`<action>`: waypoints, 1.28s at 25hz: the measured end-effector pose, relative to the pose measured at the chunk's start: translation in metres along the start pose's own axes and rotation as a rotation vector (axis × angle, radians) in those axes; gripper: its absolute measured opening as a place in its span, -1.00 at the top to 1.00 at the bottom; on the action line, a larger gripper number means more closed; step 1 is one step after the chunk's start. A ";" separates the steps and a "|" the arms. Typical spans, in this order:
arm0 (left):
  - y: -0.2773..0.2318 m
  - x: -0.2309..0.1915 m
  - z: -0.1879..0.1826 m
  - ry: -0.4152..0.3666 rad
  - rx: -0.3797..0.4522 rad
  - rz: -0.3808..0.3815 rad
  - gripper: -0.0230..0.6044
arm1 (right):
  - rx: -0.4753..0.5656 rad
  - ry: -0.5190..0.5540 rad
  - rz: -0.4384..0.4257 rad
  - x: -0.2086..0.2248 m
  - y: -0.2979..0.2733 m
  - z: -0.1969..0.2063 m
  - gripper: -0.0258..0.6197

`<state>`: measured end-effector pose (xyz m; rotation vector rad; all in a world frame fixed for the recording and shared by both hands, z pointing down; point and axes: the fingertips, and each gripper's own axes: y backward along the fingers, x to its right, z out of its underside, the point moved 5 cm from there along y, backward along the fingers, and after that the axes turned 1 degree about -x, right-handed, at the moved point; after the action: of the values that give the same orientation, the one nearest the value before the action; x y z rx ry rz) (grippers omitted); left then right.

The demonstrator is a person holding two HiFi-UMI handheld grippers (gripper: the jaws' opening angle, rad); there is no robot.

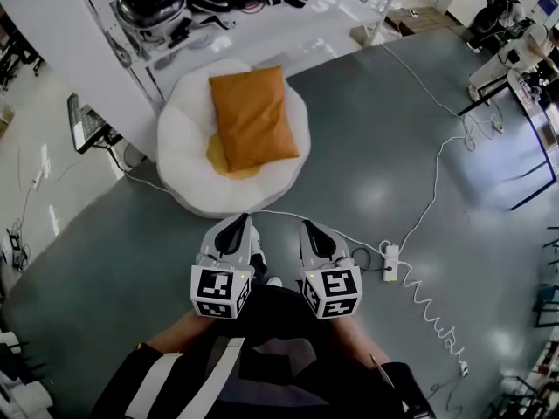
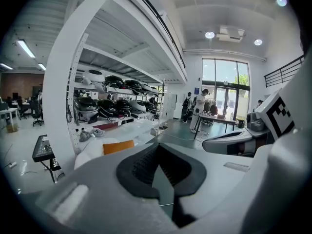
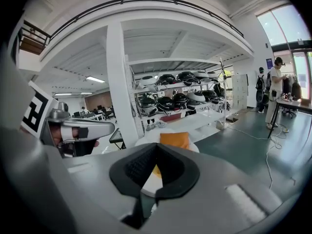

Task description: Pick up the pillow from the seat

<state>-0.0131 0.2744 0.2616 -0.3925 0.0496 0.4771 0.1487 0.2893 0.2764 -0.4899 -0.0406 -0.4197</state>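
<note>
An orange pillow (image 1: 253,116) lies on a round white cushioned seat (image 1: 188,160), over a yellow patch in the seat's middle. My left gripper (image 1: 234,230) and right gripper (image 1: 316,234) hang side by side close to my body, a short way in front of the seat and clear of it. Both are shut with nothing between the jaws. In the left gripper view the pillow (image 2: 118,146) shows beyond the shut left gripper (image 2: 158,167). The right gripper view has the pillow (image 3: 174,140) straight ahead, above the shut right gripper (image 3: 155,167).
White shelving (image 1: 175,7) with dark helmet-like items stands behind the seat. A black stand (image 1: 87,125) is to the left of it. A white cable and power strip (image 1: 390,263) cross the grey floor at right. Desks (image 1: 524,85) stand at far right; people are by the far windows.
</note>
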 end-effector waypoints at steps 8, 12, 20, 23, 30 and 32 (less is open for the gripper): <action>-0.072 -0.045 -0.031 0.018 0.001 0.025 0.92 | -0.024 0.000 0.022 0.026 -0.072 -0.040 0.92; -0.097 -0.070 -0.042 0.027 0.004 0.029 0.92 | -0.030 0.012 0.032 0.031 -0.104 -0.060 0.92; -0.136 -0.115 -0.067 0.029 0.030 0.026 0.92 | -0.023 0.043 0.040 0.034 -0.159 -0.095 0.92; -0.140 -0.128 -0.072 0.033 0.041 0.013 0.92 | -0.017 0.053 0.037 0.033 -0.172 -0.103 0.92; -0.146 -0.147 -0.080 0.044 0.058 -0.026 0.92 | -0.012 0.083 0.001 0.029 -0.194 -0.118 0.92; -0.150 -0.150 -0.082 0.047 0.063 -0.043 0.92 | -0.010 0.089 -0.012 0.032 -0.201 -0.121 0.92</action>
<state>-0.0746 0.0557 0.2602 -0.3422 0.1009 0.4226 0.0901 0.0602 0.2639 -0.4805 0.0442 -0.4529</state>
